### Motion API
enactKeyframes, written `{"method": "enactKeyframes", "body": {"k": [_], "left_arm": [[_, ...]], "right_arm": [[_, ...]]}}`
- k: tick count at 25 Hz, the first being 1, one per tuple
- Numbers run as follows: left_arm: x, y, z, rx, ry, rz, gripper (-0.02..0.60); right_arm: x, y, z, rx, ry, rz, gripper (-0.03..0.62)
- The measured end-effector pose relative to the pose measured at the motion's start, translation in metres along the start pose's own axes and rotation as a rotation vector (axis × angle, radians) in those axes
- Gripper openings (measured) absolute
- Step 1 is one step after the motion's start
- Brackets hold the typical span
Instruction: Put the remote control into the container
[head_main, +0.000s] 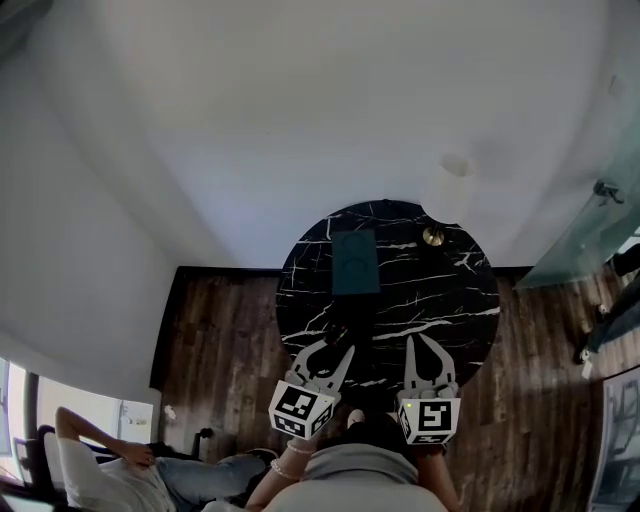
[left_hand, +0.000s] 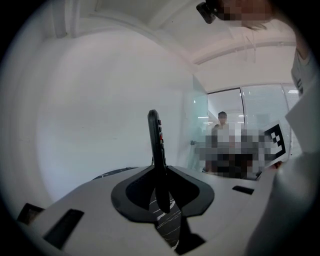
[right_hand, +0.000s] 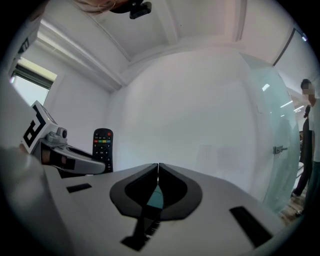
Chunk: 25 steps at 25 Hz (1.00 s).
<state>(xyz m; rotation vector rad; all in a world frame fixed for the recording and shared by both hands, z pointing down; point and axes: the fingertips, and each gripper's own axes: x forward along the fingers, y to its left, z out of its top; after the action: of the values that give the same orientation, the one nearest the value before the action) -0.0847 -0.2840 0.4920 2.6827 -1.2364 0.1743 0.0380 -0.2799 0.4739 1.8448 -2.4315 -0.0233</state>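
Note:
The black remote control (left_hand: 156, 145) stands upright, edge-on, clamped between the jaws of my left gripper (left_hand: 161, 174). In the right gripper view the remote (right_hand: 102, 147) shows its coloured buttons, sticking up out of the left gripper (right_hand: 65, 156). From the head view the remote (head_main: 336, 332) is a dark shape at the left gripper (head_main: 333, 345) tips, above the near part of the round black marble table (head_main: 450, 300). A dark teal rectangular container (head_main: 354, 262) lies farther back on the table. My right gripper (head_main: 416, 345) is shut with nothing in it, its jaws touching (right_hand: 158, 168).
A small gold round object (head_main: 433, 236) sits at the table's far right rim. Dark wood floor (head_main: 220, 330) surrounds the table. A person (head_main: 110, 470) reclines at the lower left. A glass partition (head_main: 585, 235) stands to the right.

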Motion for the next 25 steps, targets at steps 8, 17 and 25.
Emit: {"method": "enactKeyframes", "body": {"k": [8,17,25], "left_arm": [[0.023,0.013,0.002,-0.037,0.014,0.043,0.081],[0.045,0.024,-0.005,-0.067,0.059,0.102,0.081],[0.056,0.039,-0.023,-0.106,0.124,0.129,0.081]], "right_arm": [[0.033,-0.009,0.004,-0.009,0.009,0.073,0.012],[0.066,-0.02,0.007,-0.007,0.022,0.152,0.012],[0.079,-0.033,0.0,0.004,0.045,0.162,0.012]]}}
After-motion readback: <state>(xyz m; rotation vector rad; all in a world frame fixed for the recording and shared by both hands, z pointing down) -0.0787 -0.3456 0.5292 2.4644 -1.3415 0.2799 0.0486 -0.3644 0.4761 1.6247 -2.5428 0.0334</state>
